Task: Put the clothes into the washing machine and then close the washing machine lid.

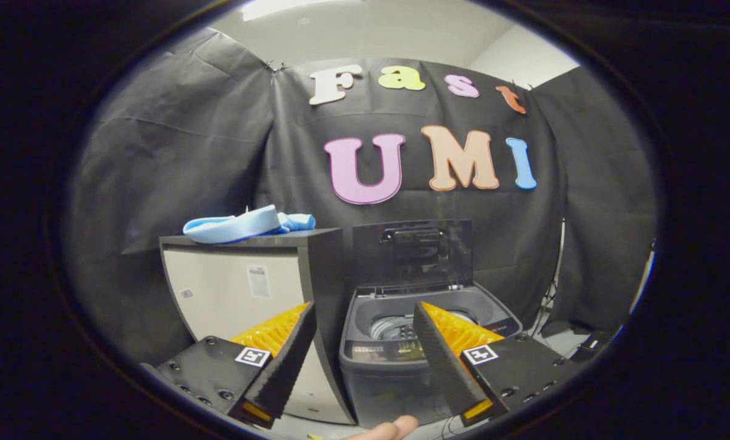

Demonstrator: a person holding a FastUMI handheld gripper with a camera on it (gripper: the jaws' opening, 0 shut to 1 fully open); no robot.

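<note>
Wide apart and holding nothing, my gripper (365, 321) must rise over the cabinet (242, 287) and pinch the blue clothes (242, 224) mid-bundle.

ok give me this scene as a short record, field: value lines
clothes: light blue cloth lying on top of the cabinet, beyond the left finger
washer: washer beside the cabinet, just ahead of the fingers
lid: lid up, drum open
gripper: gripper open, holding nothing, fingers apart and short of the washer
task state: cloth not yet picked up, lid not yet closed
</note>
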